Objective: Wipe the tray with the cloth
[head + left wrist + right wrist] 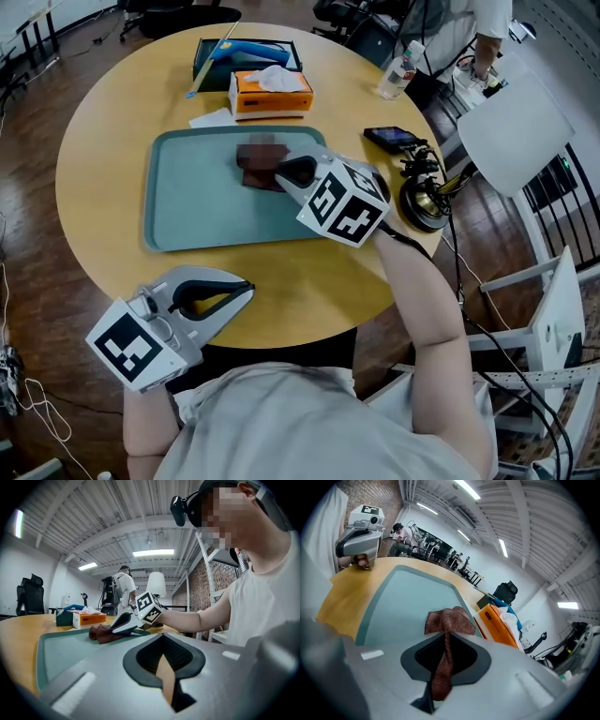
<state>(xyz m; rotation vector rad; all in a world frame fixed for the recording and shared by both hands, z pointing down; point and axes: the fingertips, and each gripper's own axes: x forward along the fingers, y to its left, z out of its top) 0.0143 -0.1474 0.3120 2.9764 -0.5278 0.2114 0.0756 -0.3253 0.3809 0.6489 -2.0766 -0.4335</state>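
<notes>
One cloth (450,619), pinched by right gripper (284,174)

**Teal, rust and honey-yellow**

The tray (187,211) is muted teal, and the cloth (255,161) on it is reddish brown. The round worktop (103,150) is pale honey-yellow. On its far side sits an orange tissue box (272,96). The left tool (246,287) and right tool (281,174) are light grey, their cubes patterned with black-and-white squares.

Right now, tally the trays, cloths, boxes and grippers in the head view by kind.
Trays: 1 (teal tray)
Cloths: 1 (brown cloth)
Boxes: 2 (orange tissue box, dark green box)
Grippers: 2 (left gripper, right gripper)
Total: 6
</notes>
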